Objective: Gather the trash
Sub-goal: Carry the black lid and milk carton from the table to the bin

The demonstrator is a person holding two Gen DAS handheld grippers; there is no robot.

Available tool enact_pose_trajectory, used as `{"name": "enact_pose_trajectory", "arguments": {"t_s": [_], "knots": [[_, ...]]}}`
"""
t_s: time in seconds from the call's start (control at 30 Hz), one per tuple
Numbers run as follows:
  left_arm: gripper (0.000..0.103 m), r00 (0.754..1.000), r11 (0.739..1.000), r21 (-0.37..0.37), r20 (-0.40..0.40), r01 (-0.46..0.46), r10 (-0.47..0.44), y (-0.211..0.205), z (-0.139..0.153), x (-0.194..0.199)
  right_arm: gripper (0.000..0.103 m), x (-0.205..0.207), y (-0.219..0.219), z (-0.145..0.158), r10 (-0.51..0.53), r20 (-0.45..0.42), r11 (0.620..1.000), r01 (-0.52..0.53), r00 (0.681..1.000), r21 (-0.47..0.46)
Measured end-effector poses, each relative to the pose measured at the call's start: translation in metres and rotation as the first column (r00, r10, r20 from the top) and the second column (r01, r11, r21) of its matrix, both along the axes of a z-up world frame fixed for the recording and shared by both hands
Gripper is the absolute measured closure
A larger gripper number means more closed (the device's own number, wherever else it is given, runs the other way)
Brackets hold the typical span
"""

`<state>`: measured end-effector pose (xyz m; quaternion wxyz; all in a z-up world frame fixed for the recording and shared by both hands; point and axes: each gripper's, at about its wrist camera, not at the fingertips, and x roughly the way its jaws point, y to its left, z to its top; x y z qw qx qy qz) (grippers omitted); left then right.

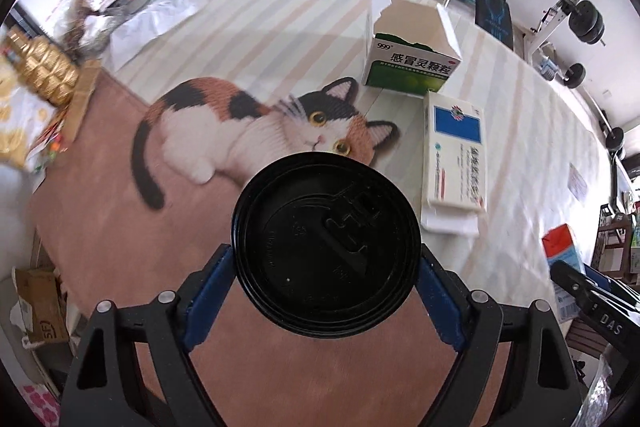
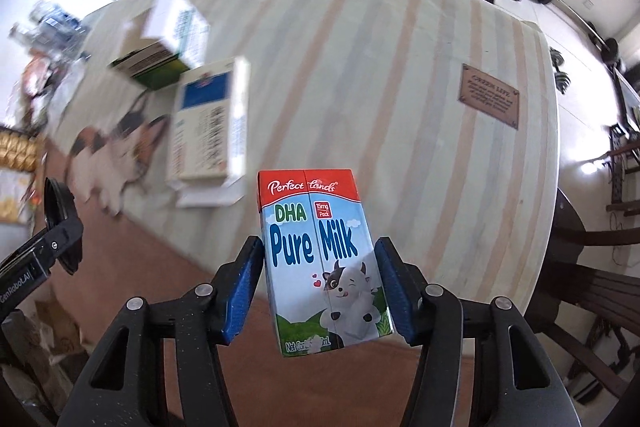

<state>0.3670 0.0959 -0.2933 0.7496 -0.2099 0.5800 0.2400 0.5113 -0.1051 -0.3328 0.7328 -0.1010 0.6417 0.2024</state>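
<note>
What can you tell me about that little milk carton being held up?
The milk carton is a small printed paperboard box: red top band, blue "Pure Milk" lettering, a cartoon cow on green grass. It looks intact and closed. It hangs roughly upright, slightly tilted, above the table, clamped on its two sides by the right gripper and its blue pads.

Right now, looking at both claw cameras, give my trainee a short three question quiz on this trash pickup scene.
1. True or false: the left claw grips a cup with a black lid.
2. What does the right claw hold? A) a green medicine box B) a milk carton C) a water bottle
3. Fill in: two boxes remain on the table, an open green box and a white box with a ___ panel.

Key
1. True: blue pads sit against both sides of the cup under the lid.
2. B: the milk carton reads Pure Milk.
3. Blue.
</note>
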Motion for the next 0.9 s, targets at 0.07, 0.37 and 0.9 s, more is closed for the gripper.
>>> {"name": "enact_pose_trajectory", "arguments": {"t_s": [0.07,0.37,0.9], "knots": [[0.016,1.000,1.000,0.007,0.019,-0.013,0.013,0.007,0.005,-0.020,0.044,-0.020,0.004,0.011,0.027,0.005,1.000,-0.027,1.000,0.014],[0.016,0.987,0.994,0.012,0.117,-0.109,0.107,-0.005,0.043,-0.145,0.044,-0.131,0.027,0.051,0.130,0.050,0.988,-0.133,0.990,0.074],[0.017,0.930,0.937,-0.038,0.109,-0.348,0.350,-0.033,0.017,-0.401,0.045,-0.407,0.057,0.017,0.420,-0.040,0.906,-0.417,0.907,0.069]]}}
